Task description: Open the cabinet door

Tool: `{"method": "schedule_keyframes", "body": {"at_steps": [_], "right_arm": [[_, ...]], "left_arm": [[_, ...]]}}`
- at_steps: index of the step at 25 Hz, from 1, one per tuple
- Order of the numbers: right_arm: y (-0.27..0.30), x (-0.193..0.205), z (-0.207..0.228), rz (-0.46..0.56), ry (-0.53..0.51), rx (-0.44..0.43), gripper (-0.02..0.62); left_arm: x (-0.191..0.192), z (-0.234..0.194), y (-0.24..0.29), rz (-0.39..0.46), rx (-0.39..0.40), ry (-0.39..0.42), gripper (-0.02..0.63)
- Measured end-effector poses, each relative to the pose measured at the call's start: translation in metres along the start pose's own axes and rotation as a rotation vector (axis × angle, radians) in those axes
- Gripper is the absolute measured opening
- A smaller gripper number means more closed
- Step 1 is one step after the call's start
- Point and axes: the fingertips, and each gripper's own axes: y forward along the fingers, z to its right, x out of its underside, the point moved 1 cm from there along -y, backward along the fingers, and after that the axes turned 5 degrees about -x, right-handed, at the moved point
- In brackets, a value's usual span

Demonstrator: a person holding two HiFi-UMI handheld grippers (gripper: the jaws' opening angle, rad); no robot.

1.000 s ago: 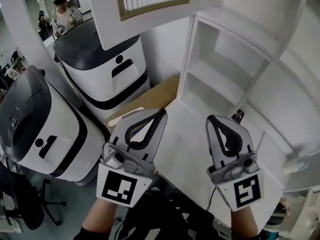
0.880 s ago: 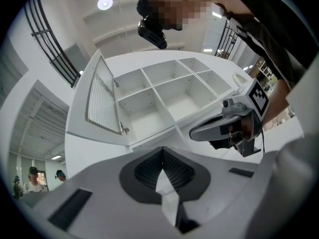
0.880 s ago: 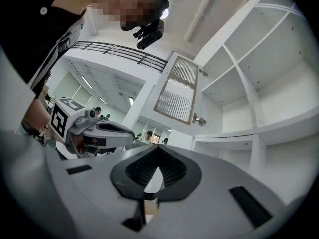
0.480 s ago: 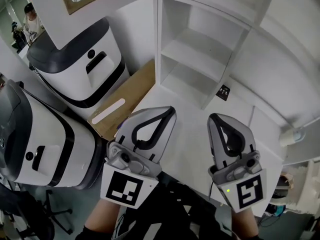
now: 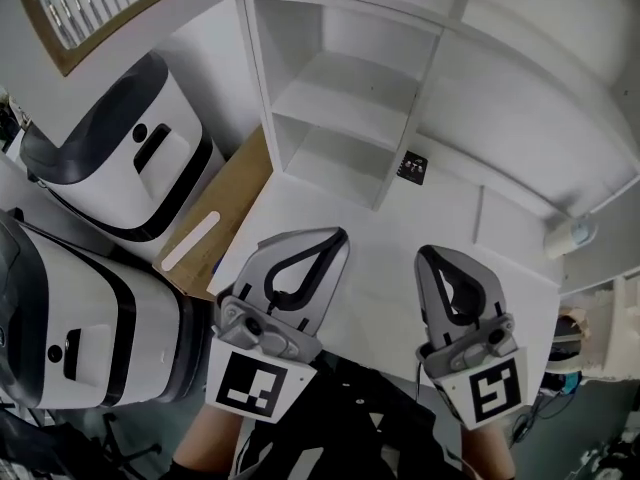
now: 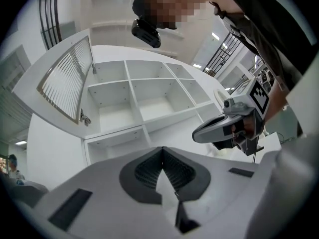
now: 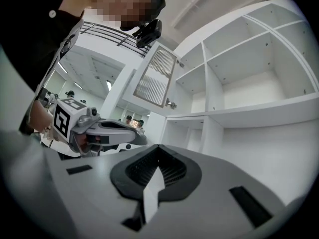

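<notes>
The cabinet door (image 5: 95, 3) stands swung wide at upper left. Left gripper (image 5: 336, 238) and right gripper (image 5: 424, 256) hover over the table (image 5: 385, 268), jaws closed on nothing. With nothing holding it, the door could drift back shut.

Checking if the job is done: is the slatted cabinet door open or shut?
Open. The cabinet door stands swung away from the cabinet, and the bare shelves behind it are in plain view.

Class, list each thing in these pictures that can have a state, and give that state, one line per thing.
Cabinet door: open, swung wide to the left.
Cabinet shelves: uncovered, nothing on them.
Left claw: shut, holding nothing.
Right claw: shut, holding nothing.
</notes>
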Motion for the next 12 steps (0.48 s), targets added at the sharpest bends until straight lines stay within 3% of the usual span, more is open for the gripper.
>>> {"method": "schedule_keyframes", "body": {"at_steps": [12], "right_arm": [[-0.052,0.025,0.016,-0.094,0.015,0.146,-0.002]], "left_arm": [[-0.001,0.056,0.027,0.043,0.184,-0.079,-0.005]]}}
